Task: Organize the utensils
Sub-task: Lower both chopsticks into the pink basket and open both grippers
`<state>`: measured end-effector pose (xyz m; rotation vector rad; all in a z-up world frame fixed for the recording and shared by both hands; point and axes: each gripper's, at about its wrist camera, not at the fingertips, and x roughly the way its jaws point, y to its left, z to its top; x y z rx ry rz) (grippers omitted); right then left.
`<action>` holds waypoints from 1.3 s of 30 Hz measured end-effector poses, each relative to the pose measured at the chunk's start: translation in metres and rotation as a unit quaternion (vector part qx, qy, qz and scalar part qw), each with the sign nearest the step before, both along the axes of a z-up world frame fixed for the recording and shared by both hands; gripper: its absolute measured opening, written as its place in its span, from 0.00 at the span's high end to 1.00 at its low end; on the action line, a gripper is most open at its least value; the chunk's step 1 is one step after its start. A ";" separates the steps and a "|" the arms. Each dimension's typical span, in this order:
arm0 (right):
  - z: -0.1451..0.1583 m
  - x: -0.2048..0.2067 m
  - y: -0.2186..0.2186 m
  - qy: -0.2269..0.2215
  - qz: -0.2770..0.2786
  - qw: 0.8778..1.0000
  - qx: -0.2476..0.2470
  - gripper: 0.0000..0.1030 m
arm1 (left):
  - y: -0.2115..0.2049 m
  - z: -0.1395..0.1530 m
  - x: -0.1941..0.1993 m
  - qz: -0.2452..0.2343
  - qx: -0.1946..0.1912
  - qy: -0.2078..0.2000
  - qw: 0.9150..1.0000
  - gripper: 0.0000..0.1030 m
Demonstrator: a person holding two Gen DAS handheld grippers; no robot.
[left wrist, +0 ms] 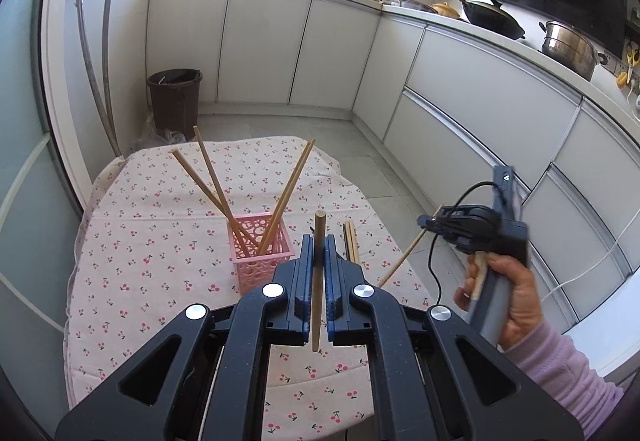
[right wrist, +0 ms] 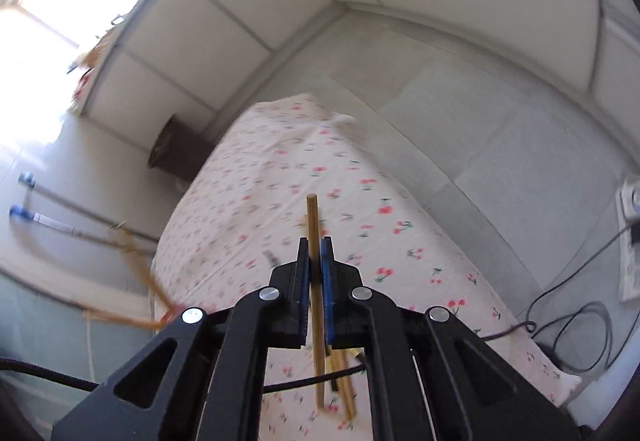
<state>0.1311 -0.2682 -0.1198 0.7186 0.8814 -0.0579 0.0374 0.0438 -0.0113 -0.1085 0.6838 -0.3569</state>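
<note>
Nearest your left wrist camera, the left gripper (left wrist: 319,241) has its blue pads pressed onto a single wooden chopstick (left wrist: 318,273), pinching it around mid-length so both ends stick out, the top above the fingertips and the bottom below the pads. Your right gripper (right wrist: 315,257) does the same with a second chopstick (right wrist: 316,305), which is also clamped near its middle and held roughly upright; from the left view that gripper (left wrist: 434,221) hangs off the right edge of the cherry-print tablecloth (left wrist: 160,241).

The pink perforated basket (left wrist: 260,253) stands on the cloth just ahead and left of your left gripper, with four chopsticks (left wrist: 224,197) already leaning in it. A few more loose chopsticks (left wrist: 351,241) lie flat on the cloth just right of the left fingertips.

Expect each stick to be light, rigid and smooth, so it likely pivots between the pads if you grip loosely. A mid-length hold looks sound. Lower each stick tip-first, steeply, since the light basket could tip or slide.
</note>
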 end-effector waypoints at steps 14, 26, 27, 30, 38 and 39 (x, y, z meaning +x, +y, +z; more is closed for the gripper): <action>0.144 -0.043 0.055 -0.146 0.108 0.981 -0.064 0.95 | 0.028 0.046 0.026 0.079 -0.024 -0.049 0.995 0.96; 0.194 -0.005 0.094 -0.195 0.175 0.963 -0.062 0.95 | 0.018 0.052 0.087 0.127 -0.004 -0.055 0.990 0.92; 0.193 -0.003 0.097 -0.193 0.180 0.962 -0.064 0.95 | 0.020 0.047 0.092 0.132 -0.006 -0.044 0.990 0.88; 0.189 0.001 0.108 -0.191 0.187 0.960 -0.083 0.95 | 0.032 0.043 0.092 0.152 -0.019 -0.027 0.988 0.84; 0.179 0.012 0.128 -0.172 0.194 0.960 -0.106 0.95 | 0.055 0.065 0.071 0.181 -0.056 -0.042 0.981 0.72; 0.177 0.015 0.132 -0.169 0.194 0.960 -0.108 0.95 | 0.055 0.066 0.070 0.180 -0.055 -0.043 0.981 0.72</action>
